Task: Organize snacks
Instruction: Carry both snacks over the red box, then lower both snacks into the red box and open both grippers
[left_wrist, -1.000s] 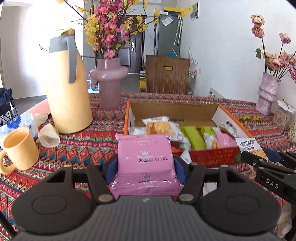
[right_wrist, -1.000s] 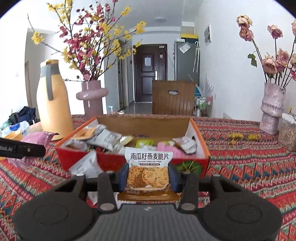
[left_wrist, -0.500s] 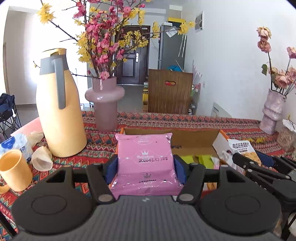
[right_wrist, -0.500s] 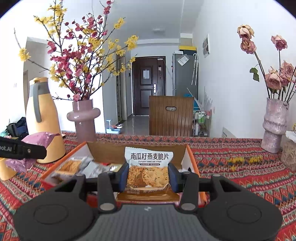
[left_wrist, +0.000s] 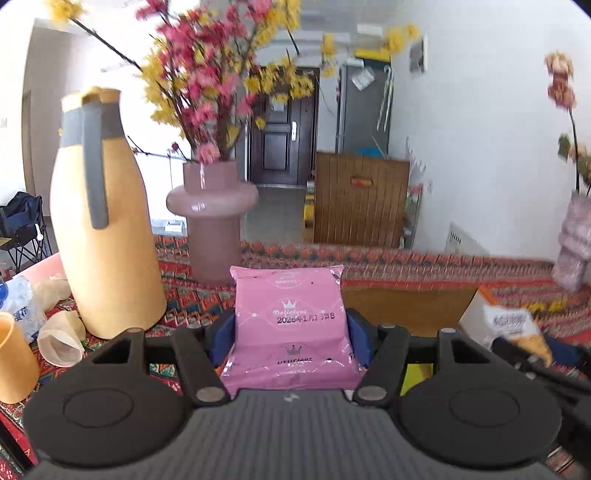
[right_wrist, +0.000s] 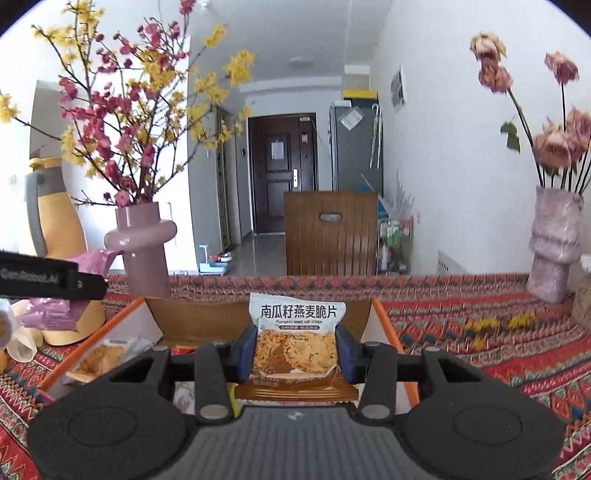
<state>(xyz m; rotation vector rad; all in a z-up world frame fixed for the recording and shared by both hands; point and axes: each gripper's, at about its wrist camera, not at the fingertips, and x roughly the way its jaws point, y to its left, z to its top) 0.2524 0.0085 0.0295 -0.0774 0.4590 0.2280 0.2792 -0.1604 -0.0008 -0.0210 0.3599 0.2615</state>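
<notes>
Your left gripper (left_wrist: 290, 328) clamps a pink snack packet (left_wrist: 290, 325) at centre frame, its blue pads pressed to both sides; the glossy wrapper carries a white crown emblem and a printed date. Your right gripper (right_wrist: 295, 350) pinches a pumpkin seed oat crisps packet (right_wrist: 295, 341), white at the top with black Chinese lettering, golden crisps pictured below, held upright above the open cardboard box (right_wrist: 207, 319). That orange-edged box sits on the red patterned surface (right_wrist: 480, 332), with a wrapped snack (right_wrist: 98, 356) lying in its lower left. A yellow jug (left_wrist: 103, 229) and a pink vase (left_wrist: 212, 221) stand at left.
</notes>
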